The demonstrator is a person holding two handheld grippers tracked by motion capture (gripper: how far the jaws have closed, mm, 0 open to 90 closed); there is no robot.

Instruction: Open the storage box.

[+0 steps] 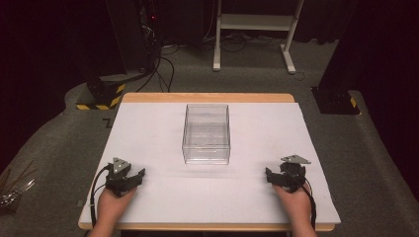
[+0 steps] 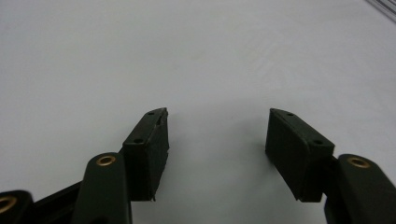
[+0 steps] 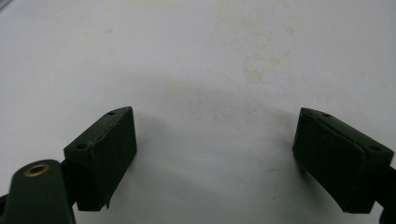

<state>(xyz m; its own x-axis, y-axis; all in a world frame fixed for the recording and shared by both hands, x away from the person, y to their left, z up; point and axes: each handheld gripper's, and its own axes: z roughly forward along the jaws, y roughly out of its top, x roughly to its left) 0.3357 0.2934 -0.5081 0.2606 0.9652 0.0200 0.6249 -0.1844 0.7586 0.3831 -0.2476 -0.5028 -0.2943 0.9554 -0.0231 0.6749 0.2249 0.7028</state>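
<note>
Clear plastic box (image 1: 206, 133): an open-topped, see-through box is seen in the high view, standing upright on the table midway between the left and right edges and somewhat nearer the far edge. Nothing can be made out inside it.
Table (image 1: 148, 128): a white sheet is laid over a pale wooden top; a strip of wood is left bare along the far edge and the near edge.
Left gripper (image 1: 132, 178): it is held by a hand near the near-left corner of the table, well apart from the box, jaws pointed toward the middle.
Left gripper, own view (image 2: 217, 133): the two black jaws are shown apart with bare white sheet between them; nothing is clamped. A corner of something ridged is glimpsed at the top right, too little to be told.
Right gripper (image 1: 271, 176): it is held by the other hand near the near-right corner, also well apart from the box.
Right gripper, own view (image 3: 215, 140): the jaws are shown wide apart and empty. Faint yellowish stains on the sheet are picked up here, not visible from above.
Floor (image 1: 59, 143): grey carpet, cables and a white stand's legs are shown by the high view alone.
</note>
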